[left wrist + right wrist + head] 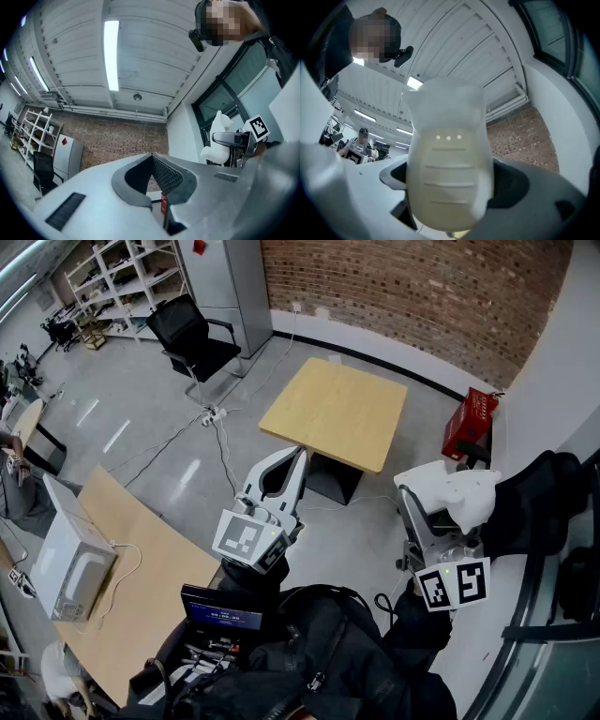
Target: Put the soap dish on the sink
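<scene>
In right hand-held gripper (452,183), soap dish (449,150).

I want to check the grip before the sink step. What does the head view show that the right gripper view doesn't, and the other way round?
Head view only: the left gripper, jaws together and empty, a wooden table, a black chair and a red box. Right gripper view only: the ridges and three small dots on the soap dish. Both: the white soap dish clamped in the right gripper, and the brick wall.
</scene>
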{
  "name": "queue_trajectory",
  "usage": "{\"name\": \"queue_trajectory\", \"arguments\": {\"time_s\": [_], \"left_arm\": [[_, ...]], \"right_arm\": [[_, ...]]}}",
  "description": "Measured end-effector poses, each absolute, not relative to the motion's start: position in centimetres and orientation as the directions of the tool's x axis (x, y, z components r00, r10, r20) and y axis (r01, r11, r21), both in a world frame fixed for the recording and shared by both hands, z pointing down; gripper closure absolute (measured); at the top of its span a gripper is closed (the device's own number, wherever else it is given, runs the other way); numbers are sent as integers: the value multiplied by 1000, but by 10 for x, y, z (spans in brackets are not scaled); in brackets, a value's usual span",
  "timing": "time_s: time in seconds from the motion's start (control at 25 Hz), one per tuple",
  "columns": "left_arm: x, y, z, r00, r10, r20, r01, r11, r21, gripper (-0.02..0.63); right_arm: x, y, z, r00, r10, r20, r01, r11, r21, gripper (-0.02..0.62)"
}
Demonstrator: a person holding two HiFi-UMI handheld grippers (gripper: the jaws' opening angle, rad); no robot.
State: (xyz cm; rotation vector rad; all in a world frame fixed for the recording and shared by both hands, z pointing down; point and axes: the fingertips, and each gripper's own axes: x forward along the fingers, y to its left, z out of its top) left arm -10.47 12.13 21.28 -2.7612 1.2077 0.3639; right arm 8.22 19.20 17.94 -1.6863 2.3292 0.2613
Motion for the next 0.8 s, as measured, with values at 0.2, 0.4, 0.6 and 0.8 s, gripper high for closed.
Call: {"name": "queue_trajectory", "arguments": {"time_s": [0.2,0.4,0.6,0.8], "left_arm": [[-101,123,216,659,-711,-245,-733,-680,0,606],[-99,120,223,654,-722,-226,-740,-672,6,606],[-96,119,233,650,-730,-210,-744,-668,20,606],[-74,121,244,659,-730,-181,-738,-674,33,606]], "right_arm": [[82,191,183,-307,-905,-296,-947,322,-2,101],[82,187,191,-319,-908,-273,-943,333,-8,101],[82,189,200,-338,-908,-249,-937,349,3,101],[94,190,207,-359,-905,-228,-929,370,-4,101]]}}
